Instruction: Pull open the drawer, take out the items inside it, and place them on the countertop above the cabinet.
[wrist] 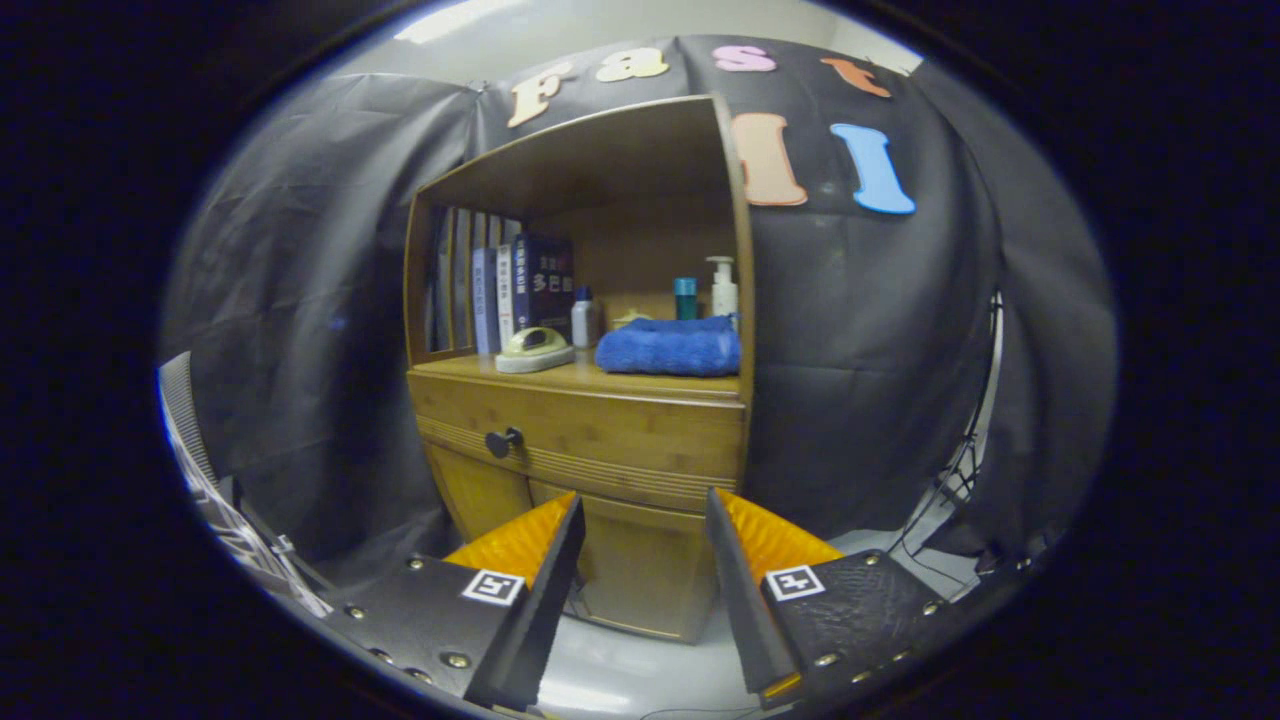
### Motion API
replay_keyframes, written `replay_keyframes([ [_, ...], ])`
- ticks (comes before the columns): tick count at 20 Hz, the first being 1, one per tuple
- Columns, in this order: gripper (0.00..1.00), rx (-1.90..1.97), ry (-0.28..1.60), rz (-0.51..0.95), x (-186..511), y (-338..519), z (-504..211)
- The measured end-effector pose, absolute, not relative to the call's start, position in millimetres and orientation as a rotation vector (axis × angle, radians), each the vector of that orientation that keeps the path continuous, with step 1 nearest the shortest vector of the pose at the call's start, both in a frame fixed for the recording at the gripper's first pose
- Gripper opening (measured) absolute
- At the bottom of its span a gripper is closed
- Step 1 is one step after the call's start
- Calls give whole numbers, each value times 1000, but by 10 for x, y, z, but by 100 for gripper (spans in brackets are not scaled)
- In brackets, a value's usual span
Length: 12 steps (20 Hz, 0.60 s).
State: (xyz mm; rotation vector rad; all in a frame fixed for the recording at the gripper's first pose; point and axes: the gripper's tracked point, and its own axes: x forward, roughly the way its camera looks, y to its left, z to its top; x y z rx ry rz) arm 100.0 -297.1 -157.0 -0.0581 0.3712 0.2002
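The drawer sits closed under the cabinet's surface, its knob facing out for a pull. The gripper hangs back, fingers wide and empty, ready to straddle the knob.

The dark book on the shelf carries pale characters on its spine, seemingly Chinese, too small and blurred to read. Each of the fingers bears a square black-and-white coded marker, no words.
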Motion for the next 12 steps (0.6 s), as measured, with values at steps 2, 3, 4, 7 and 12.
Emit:
replay_keyframes([
  [2, 73, -81, 339, 153, 990, -3161, -1578],
  [3, 73, -93, 326, 129, 982, -3234, -1576],
  [4, 73, -103, 325, 104, 975, -3302, -1579],
  [7, 73, -127, 314, 81, 950, -3400, -1569],
  [12, 73, -128, 329, 42, 975, -3527, -1599],
])
